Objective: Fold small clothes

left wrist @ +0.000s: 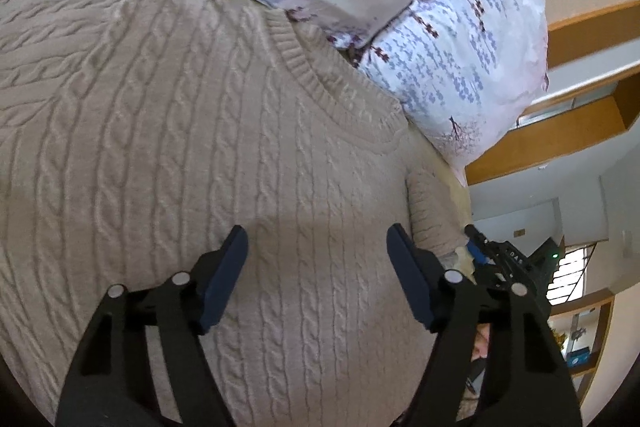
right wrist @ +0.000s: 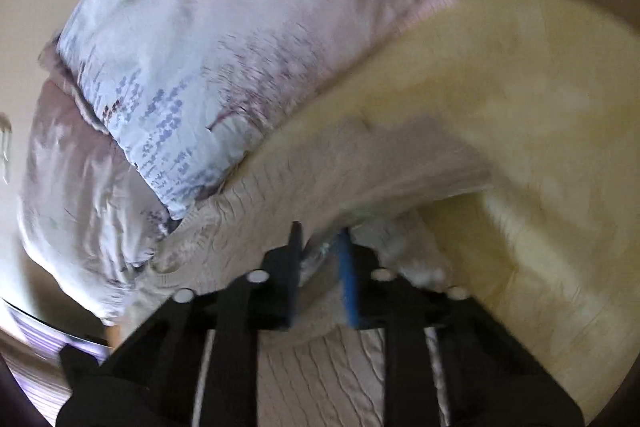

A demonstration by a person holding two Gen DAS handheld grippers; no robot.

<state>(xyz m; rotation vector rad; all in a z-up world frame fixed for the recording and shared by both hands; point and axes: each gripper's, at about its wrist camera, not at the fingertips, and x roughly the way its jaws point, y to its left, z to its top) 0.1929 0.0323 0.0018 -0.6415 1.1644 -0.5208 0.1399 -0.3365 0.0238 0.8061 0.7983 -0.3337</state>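
Two grippers, one sweater, and a bed that's pretty crowded with pillows. The beige cable-knit sweater point(left wrist: 180, 147) is spread flat and fills most of the left wrist view, with its ribbed neckline point(left wrist: 320, 75) curving toward the far right. Just past the neckline sit the floral pillows point(left wrist: 440, 47), pale pink and blue with little dark red marks, stacked along the far edge and touching the sweater's shoulder area.

The left gripper point(left wrist: 316, 255) hangs right above the sweater's chest with its jaws wide apart, nothing between them, and casts a soft shadow on the knit below. Off to the right of it, the sleeve point(left wrist: 432, 215) lies along the body of the sweater, and the right gripper point(left wrist: 492, 255) pokes in at that sleeve's near end, over by the bed's edge.

The right wrist view is blurry, but you can still make things out. The right gripper's jaws are close together and clamped on a bunch of the beige knit, the fabric squeezed between the dark finger and the blue pad point(right wrist: 348, 267). The sleeve stretches away from the pinch toward the far right. Under and beside it is a fuzzy cream blanket point(right wrist: 540, 107), and the pillows take up the left side of that view. Wooden furniture point(left wrist: 580, 35) shows behind the bed.
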